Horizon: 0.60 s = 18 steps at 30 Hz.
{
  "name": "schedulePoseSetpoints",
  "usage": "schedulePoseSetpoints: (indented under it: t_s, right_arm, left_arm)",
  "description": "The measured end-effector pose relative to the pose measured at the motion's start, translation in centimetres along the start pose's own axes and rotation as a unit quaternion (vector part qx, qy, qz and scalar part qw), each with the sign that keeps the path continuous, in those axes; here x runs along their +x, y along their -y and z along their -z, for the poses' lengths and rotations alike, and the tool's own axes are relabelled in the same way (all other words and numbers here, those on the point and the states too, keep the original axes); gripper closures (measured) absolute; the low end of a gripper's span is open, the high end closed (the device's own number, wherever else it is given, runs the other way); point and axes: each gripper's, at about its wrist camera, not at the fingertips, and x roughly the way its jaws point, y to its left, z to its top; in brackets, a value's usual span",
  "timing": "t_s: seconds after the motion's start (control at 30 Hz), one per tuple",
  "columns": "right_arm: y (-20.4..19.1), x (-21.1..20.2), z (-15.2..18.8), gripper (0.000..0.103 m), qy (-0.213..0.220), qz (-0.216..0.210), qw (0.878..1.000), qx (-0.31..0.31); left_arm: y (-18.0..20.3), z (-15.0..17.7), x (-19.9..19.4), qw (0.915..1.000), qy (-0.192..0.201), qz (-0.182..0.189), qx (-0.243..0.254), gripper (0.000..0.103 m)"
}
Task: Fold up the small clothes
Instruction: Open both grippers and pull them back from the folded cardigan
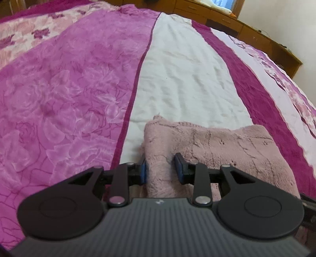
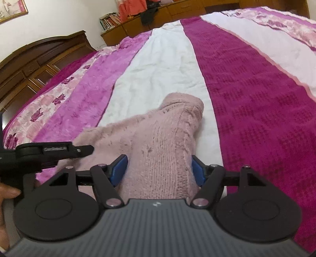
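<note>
A small pale pink knitted garment (image 1: 213, 150) lies folded on the white stripe of the bedspread. My left gripper (image 1: 162, 168) is open, its blue-padded jaws straddling the garment's near left corner. In the right wrist view the same pink garment (image 2: 158, 142) bulges up between the jaws of my right gripper (image 2: 159, 171), which is open wide around its near edge. The left gripper's black finger (image 2: 79, 150) shows from the side at the left, lying against the garment.
The bedspread has magenta (image 2: 256, 102), white (image 1: 187, 79) and floral pink (image 1: 59, 89) stripes. A wooden headboard and cabinets (image 2: 39, 59) stand at the far left. Shelves with books and clothes (image 2: 128, 17) run along the far wall.
</note>
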Motion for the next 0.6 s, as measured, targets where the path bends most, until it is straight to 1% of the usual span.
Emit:
schedulePoseSetpoints:
  t_s: [0.1, 0.17, 0.23, 0.27, 0.33, 0.37, 0.43, 0.47, 0.6]
  right_arm:
    - [0.7, -0.1, 0.0, 0.027, -0.003, -0.004, 1.000, 0.022]
    - [1.0, -0.7, 0.0, 0.026, 0.000, -0.005, 1.000, 0.030]
    - [1.1, -1.5, -0.1, 0.026, 0.006, -0.004, 0.999, 0.038]
    - [1.1, -2.0, -0.1, 0.026, 0.011, -0.005, 0.999, 0.039]
    - [1.0, -3.3, 0.0, 0.026, 0.019, -0.007, 0.999, 0.037]
    - [0.9, -3.9, 0.1, 0.026, 0.023, -0.009, 0.999, 0.034]
    - [0.6, -5.3, 0.3, 0.020, 0.031, -0.014, 0.999, 0.028]
    - [0.4, -6.1, 0.5, 0.017, 0.034, -0.016, 0.999, 0.025]
    - [-0.3, -8.8, 1.4, 0.014, 0.039, -0.023, 0.999, 0.010]
  left_arm:
    - [0.4, 0.0, -1.4, 1.0000, 0.000, 0.005, -0.002, 0.067]
    - [0.6, 0.0, -2.6, 1.0000, -0.002, 0.001, -0.004, 0.061]
    - [0.7, 0.3, -4.3, 1.0000, 0.006, -0.002, -0.005, 0.051]
    - [0.7, 0.5, -5.2, 0.9999, 0.013, -0.002, -0.004, 0.048]
    - [0.9, 1.0, -6.9, 0.9996, 0.026, -0.008, 0.002, 0.036]
    - [1.1, 1.3, -7.6, 0.9994, 0.031, -0.013, 0.004, 0.034]
    - [1.4, 2.0, -8.9, 0.9990, 0.037, -0.020, 0.012, 0.033]
    - [1.5, 2.4, -9.3, 0.9990, 0.036, -0.022, 0.014, 0.032]
    - [2.1, 4.2, -10.5, 0.9995, 0.013, -0.028, 0.009, 0.031]
